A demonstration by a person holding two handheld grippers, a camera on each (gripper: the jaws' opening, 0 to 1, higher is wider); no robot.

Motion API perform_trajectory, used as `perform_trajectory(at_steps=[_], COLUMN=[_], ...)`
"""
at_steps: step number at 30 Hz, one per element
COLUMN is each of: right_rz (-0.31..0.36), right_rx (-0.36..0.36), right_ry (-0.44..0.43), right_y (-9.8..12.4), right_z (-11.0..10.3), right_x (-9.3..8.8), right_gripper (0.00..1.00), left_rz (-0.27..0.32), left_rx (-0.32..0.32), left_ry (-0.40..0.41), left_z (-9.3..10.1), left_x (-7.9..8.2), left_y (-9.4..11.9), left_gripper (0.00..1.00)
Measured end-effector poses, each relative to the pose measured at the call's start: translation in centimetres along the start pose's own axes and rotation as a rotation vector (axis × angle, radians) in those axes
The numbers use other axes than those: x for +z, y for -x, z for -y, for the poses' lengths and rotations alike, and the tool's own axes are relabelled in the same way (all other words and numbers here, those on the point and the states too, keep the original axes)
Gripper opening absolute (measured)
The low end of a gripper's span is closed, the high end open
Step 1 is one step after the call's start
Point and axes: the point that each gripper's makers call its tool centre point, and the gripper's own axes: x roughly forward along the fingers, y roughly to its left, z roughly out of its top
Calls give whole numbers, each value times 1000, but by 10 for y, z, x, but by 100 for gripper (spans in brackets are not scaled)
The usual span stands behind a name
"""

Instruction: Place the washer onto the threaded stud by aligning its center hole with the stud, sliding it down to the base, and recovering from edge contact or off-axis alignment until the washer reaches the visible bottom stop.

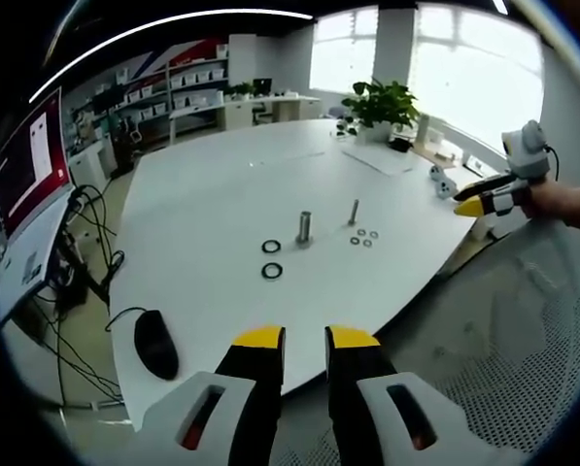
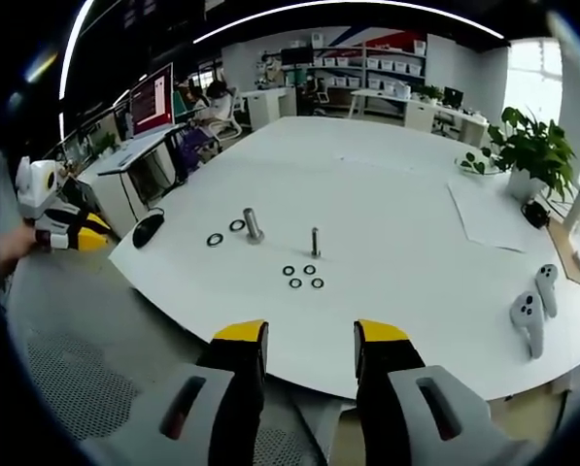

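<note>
The left gripper (image 1: 305,340) hangs off the near edge of the white table (image 1: 221,204), its yellow-tipped jaws spread with nothing between them. The right gripper (image 2: 310,335) hangs likewise short of the table (image 2: 406,214), jaws spread wide and empty.

On the tabletop stands the thin threaded stud (image 2: 315,241), bare. Just in front of it, toward the grippers, lie four small washers (image 2: 303,277) in a loose cluster, flat on the table. To the stud's left stands a thicker metal post (image 2: 253,224), with two larger dark rings (image 2: 225,233) beside it. A black mouse (image 2: 148,229) lies further left at the table's edge; two white controllers (image 2: 532,311) lie well right of the stud.
</note>
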Motion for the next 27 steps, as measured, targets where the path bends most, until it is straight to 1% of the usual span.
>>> perform_trajectory(at_steps=[11,19,27], right_rz=[3,-7,3], right_rx=[0,7,21], right_ry=[-3,6,1], right_y=[0,-1,-1], right_z=[0,-3,-4], right_x=[0,-1,0], right_gripper=[38,38,38], left_rz=[-6,-8,-24], left_rx=[1,6,9], left_ry=[0,7,10], left_z=[0,-2,-3], left_x=[-1,-2,-5], left_y=[0,0,-1], left_gripper=[14,14,14])
